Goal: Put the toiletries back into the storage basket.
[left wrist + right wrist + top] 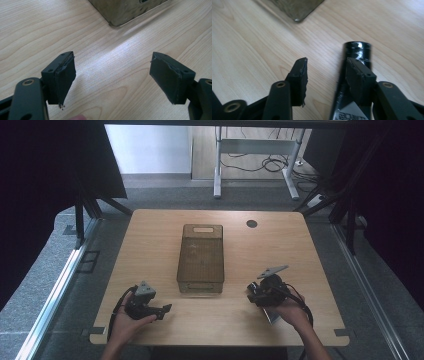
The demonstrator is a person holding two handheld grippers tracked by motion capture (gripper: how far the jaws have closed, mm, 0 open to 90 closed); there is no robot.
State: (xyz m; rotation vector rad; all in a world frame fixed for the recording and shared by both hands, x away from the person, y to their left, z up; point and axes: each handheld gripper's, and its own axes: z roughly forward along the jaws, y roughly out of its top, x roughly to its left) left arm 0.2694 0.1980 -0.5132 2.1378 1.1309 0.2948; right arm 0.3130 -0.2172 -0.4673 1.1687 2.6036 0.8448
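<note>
A translucent brown bin [202, 227] stands lengthwise in the middle of the wooden table [150, 235]; nothing can be made out inside it. My left gripper [165, 310] is held low at the front left, open [112, 75], with bare wood between its jaws and a bin corner [125, 12] just ahead. My right gripper [251, 292] sits at the front right, open [325, 67]. A glossy black cylinder [357, 50] with a pale label lies on the table under and along its right jaw, not clamped. Another bin corner [295, 8] lies ahead of it.
A round cable hole [251, 223] sits near the table's far right. Beyond the table stand a white desk frame [255, 155] and loose cables on the floor. Dark curtains hang on both sides. Metal rails [60, 280] run along the floor.
</note>
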